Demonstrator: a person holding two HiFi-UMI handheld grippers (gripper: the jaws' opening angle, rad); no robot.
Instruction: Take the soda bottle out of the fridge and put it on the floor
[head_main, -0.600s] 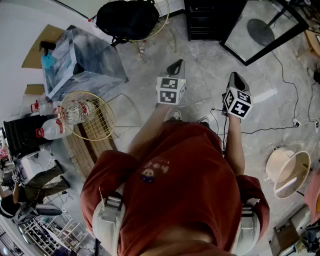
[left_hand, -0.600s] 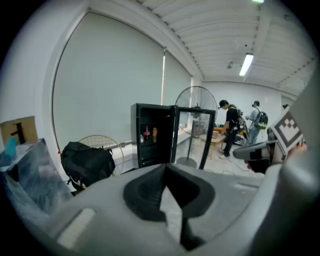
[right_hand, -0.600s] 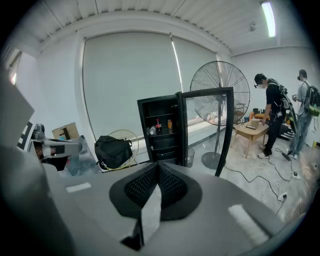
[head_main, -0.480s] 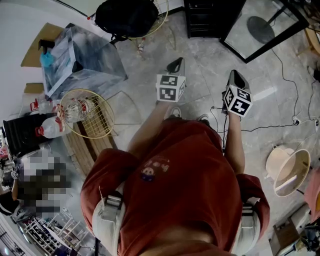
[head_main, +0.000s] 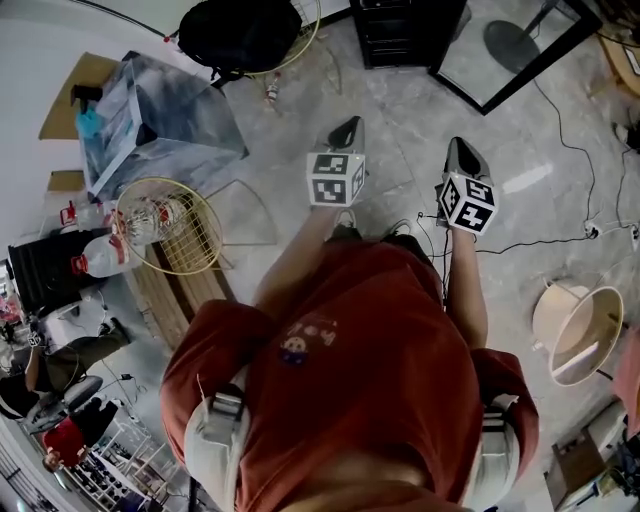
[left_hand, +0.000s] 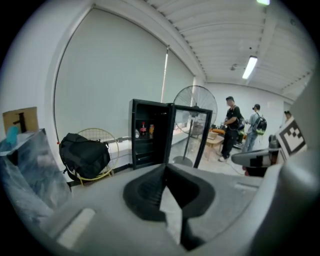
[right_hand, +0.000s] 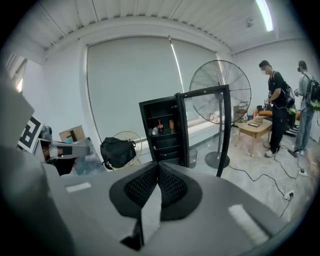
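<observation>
A black fridge stands across the room with its glass door swung open. On an upper shelf is a dark soda bottle with a red label, next to an orange bottle. The right gripper view shows the same soda bottle in the fridge. My left gripper is shut and holds nothing. Beside it, my right gripper is also shut and empty. In the head view both the left gripper and the right gripper point at the fridge, well short of it.
A black bag rests in a yellow wire chair left of the fridge. A standing fan is behind the door. Cables cross the stone floor. A wire basket and a wrapped bundle are at left. People stand at right.
In the head view both grippers and the fridge sit slightly higher in the picture. The grippers keep their spacing and stay shut.
</observation>
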